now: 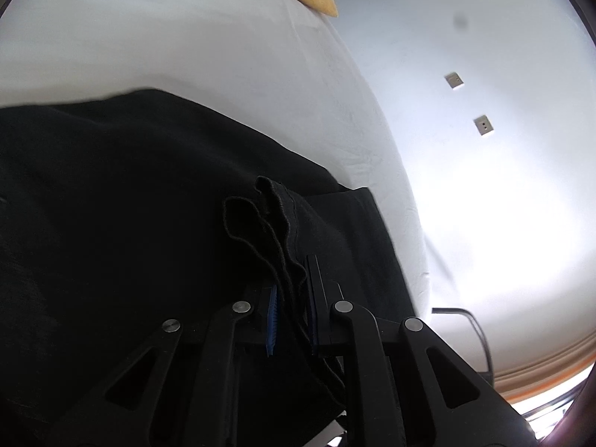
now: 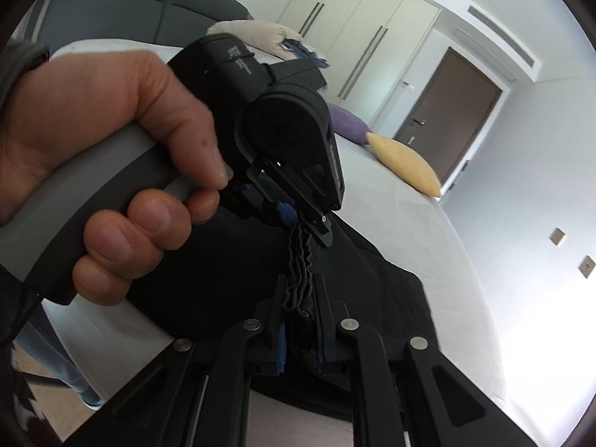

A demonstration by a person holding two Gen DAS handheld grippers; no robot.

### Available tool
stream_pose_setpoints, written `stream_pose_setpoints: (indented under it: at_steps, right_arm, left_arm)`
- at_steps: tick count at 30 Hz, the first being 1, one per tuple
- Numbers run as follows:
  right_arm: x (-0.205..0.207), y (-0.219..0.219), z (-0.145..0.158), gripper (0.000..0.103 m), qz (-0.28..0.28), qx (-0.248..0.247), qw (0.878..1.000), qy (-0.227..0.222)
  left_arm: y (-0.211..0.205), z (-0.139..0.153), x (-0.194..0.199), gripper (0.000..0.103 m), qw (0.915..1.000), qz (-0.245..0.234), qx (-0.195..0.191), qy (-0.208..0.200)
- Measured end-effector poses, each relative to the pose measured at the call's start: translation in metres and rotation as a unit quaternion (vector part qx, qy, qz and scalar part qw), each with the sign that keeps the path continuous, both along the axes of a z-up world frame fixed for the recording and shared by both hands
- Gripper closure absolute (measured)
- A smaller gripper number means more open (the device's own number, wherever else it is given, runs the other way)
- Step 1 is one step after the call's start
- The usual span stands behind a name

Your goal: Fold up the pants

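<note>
Black pants (image 1: 130,205) lie spread on the white bed sheet (image 1: 167,44). My left gripper (image 1: 294,272) is shut on a bunched, wavy edge of the pants, which stands up between its blue-padded fingers. In the right wrist view my right gripper (image 2: 301,290) is shut on the same gathered edge of the pants (image 2: 372,283). Just beyond it, a hand (image 2: 111,130) holds the left gripper (image 2: 309,227), pinching that edge a short way further along. The two grippers are close together above the bed.
A yellow pillow (image 2: 406,164) and a purple pillow (image 2: 346,123) lie further up the bed, before a grey headboard (image 2: 130,3). The bed's edge runs along the right, next to a white wall with sockets (image 1: 483,125). Wardrobe doors (image 2: 357,37) and a brown door (image 2: 454,111) stand beyond.
</note>
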State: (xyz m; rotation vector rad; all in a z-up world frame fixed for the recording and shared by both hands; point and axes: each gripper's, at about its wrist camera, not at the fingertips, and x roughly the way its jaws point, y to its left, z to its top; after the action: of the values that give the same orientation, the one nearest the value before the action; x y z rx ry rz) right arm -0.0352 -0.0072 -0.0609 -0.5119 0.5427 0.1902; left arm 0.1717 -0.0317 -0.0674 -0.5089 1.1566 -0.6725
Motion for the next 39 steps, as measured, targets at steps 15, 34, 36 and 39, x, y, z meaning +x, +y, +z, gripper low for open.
stream_pose_setpoints:
  at_steps: [15, 34, 36, 39]
  right_arm:
    - [0.048, 0.069, -0.017, 0.091, 0.080, 0.013, 0.994, 0.072]
    - [0.098, -0.057, 0.006, 0.077, 0.117, 0.282, 0.920, 0.247]
    - [0.115, -0.100, 0.003, 0.082, 0.099, 0.355, 0.887, 0.277]
    - [0.143, -0.159, -0.001, 0.089, 0.065, 0.438, 0.847, 0.293]
  left_arm:
    - [0.080, -0.015, 0.037, 0.092, 0.9984, 0.036, 0.044, -0.004]
    - [0.068, 0.036, -0.040, 0.087, 0.9559, 0.073, 0.227, -0.171]
    - [0.034, 0.035, -0.052, 0.087, 0.9419, 0.031, 0.264, -0.206]
    - [-0.002, 0.009, -0.057, 0.087, 0.9323, -0.013, 0.303, -0.197]
